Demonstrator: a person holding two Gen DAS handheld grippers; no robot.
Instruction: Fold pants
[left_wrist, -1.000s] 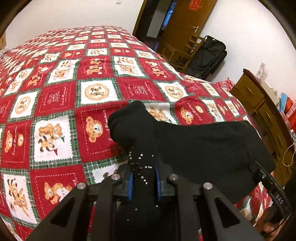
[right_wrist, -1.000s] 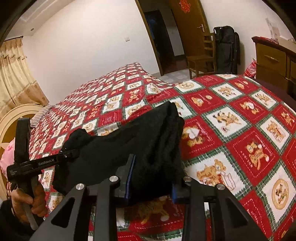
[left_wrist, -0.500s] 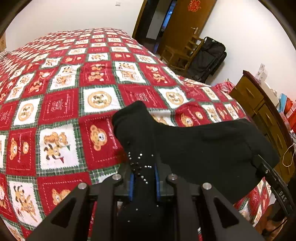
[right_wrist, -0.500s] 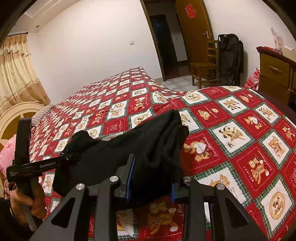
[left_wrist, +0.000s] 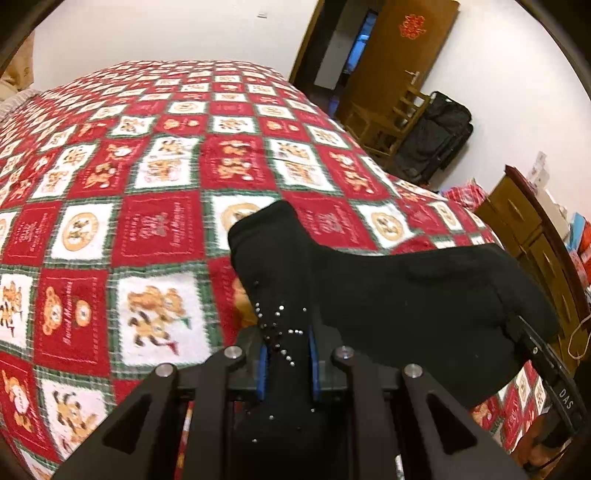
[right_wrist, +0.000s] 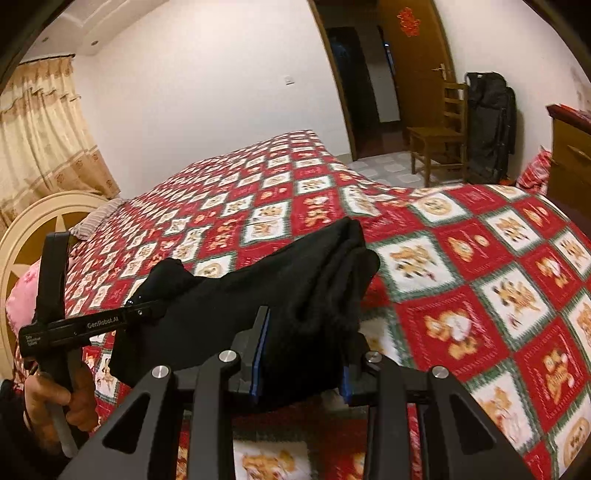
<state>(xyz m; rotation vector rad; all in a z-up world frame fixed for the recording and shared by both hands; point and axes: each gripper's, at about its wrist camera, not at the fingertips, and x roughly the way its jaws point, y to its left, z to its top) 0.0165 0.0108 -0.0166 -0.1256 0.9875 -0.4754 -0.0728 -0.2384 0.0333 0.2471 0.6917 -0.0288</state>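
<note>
In the left wrist view, the left gripper (left_wrist: 286, 363) is clenching a bunched end of the black pants (left_wrist: 406, 295) between its blue-padded fingers (left_wrist: 263, 369), low in the centre of the frame. A scatter of small silver studs (left_wrist: 280, 328) is glinting on the cloth right where the fingers are pinching it. From there the pants are stretching toward the right edge of the frame, where the right gripper (left_wrist: 554, 376) is showing as a black bar at the lower right, touching the far end of the cloth.

In the right wrist view, that gripper's (right_wrist: 303, 362) own blue-edged fingers (right_wrist: 258, 354) are gripping a thick fold of the pants (right_wrist: 288, 291) at the bottom centre. The cloth is spanning leftward to the left gripper (right_wrist: 140, 314), which a bare hand (right_wrist: 59, 402) is holding at the lower left.

The pants are hanging taut between the two grippers, just above the red, white and green bear-patterned bedspread (left_wrist: 147, 221) covering the bed. Farther out, a wooden chair (right_wrist: 439, 136) and a black suitcase (right_wrist: 487, 125) are standing by the wall at the upper right, beside a brown door (right_wrist: 421, 66), and beige curtains (right_wrist: 40, 136) are hanging at the upper left.
</note>
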